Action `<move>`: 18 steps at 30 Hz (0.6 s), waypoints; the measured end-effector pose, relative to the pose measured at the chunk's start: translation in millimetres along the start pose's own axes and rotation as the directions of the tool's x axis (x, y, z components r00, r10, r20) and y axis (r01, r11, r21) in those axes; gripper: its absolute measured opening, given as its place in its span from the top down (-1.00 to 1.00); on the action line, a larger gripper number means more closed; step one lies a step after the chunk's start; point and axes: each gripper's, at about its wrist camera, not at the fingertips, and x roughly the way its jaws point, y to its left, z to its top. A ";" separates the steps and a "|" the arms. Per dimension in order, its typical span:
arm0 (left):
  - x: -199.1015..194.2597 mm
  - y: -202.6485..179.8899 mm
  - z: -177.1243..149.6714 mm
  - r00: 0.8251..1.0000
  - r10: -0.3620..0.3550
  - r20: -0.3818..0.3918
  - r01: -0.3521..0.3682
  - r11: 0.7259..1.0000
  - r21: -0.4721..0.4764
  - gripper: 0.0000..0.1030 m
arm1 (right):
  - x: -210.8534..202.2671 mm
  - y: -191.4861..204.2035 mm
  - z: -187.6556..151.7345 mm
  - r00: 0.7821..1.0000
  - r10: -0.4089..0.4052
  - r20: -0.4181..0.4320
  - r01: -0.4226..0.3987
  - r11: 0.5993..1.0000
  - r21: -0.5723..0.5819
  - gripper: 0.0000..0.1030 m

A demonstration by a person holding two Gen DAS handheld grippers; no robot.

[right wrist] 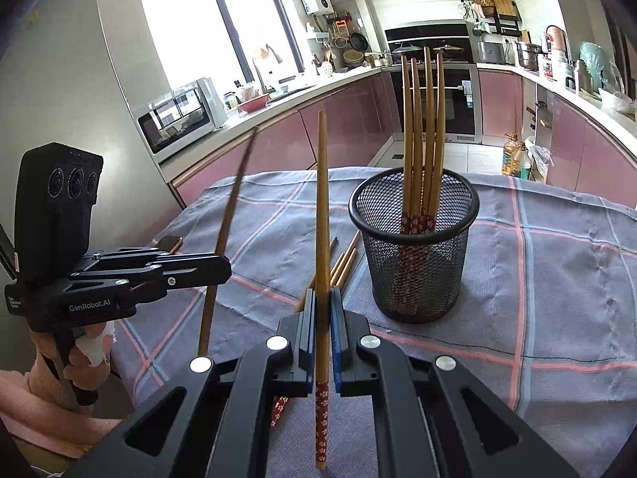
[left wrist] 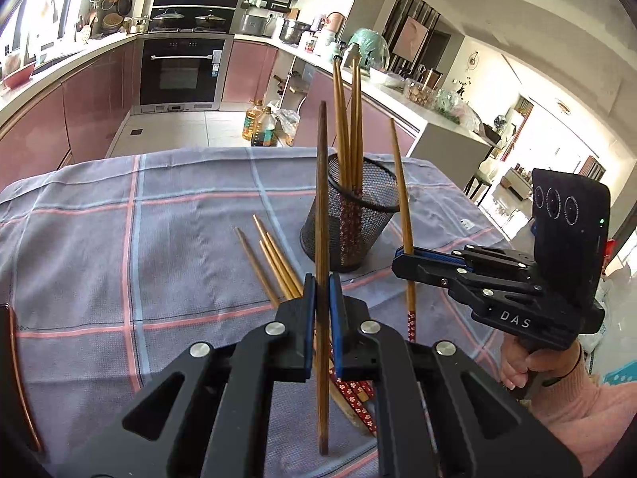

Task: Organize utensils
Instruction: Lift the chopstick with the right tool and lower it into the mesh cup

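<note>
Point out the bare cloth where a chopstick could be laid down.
Free: the checked cloth right of the mesh cup, and the wide stretch left of the loose chopsticks. Crowded: between cup and fingers, where those chopsticks lie.

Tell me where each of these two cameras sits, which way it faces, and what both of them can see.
Left wrist: on the left gripper, looking over the checked cloth at the oven; its shut jaws pinch a dark chopstick; the right gripper and hand show.
Right wrist: on the right gripper, facing window and counter; its jaws pinch a flower-patterned chopstick; the left gripper and hand show.
Shared: mesh holder with chopsticks, loose chopsticks, oven.
</note>
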 end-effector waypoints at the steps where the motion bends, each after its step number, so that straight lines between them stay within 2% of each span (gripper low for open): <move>1: -4.5 -1.2 2.8 1.000 -0.010 0.010 0.010 1.000 0.001 0.86 | -3.4 -0.8 1.7 1.000 0.000 0.011 0.000 1.000 0.002 0.88; 9: -37.9 -11.7 22.8 0.993 -0.059 0.104 0.057 0.998 0.021 0.86 | -27.5 -9.5 20.3 0.995 0.002 0.096 -0.003 1.000 0.006 0.88; 18: -41.1 -24.1 57.2 0.982 -0.063 0.177 0.057 0.998 0.036 0.86 | -50.1 -15.6 52.9 0.983 -0.027 0.184 0.030 0.999 -0.018 0.88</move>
